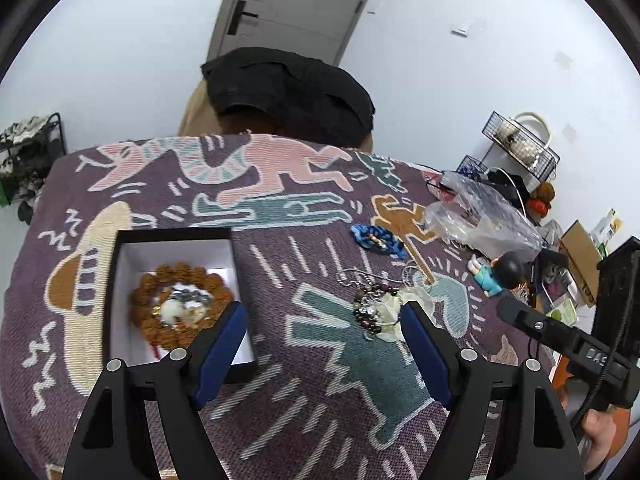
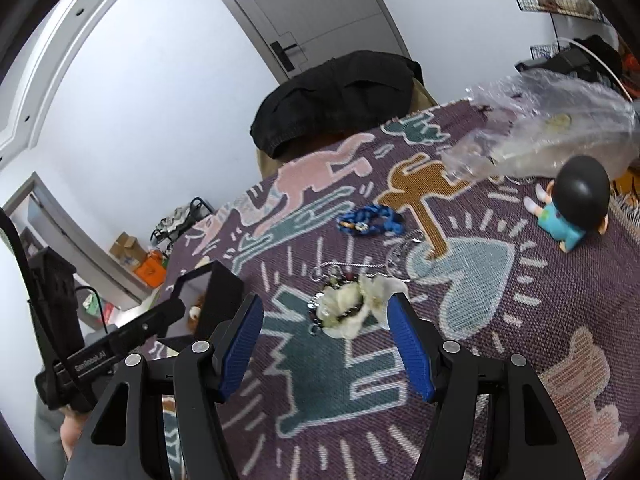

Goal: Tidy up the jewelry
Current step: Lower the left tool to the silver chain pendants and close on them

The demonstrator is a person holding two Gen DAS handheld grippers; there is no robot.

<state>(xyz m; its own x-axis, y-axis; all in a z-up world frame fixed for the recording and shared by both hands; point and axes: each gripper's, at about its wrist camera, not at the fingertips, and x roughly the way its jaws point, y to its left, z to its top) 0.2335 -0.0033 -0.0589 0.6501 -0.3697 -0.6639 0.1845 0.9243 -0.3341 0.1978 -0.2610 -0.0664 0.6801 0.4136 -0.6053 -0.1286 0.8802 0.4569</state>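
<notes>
Right wrist view: left tongs (image 2: 172,312) read "GenRobot.AI"; both tongs gape, right tongs (image 2: 325,312) empty too.

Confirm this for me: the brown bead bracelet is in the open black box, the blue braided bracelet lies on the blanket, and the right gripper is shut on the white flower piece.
Not quite. The right gripper is open, with the white flower piece lying on the blanket ahead of it, ungrasped, as the right wrist view shows. The brown bead bracelet is in the open black box, and the blue braided bracelet lies on the blanket.
</notes>
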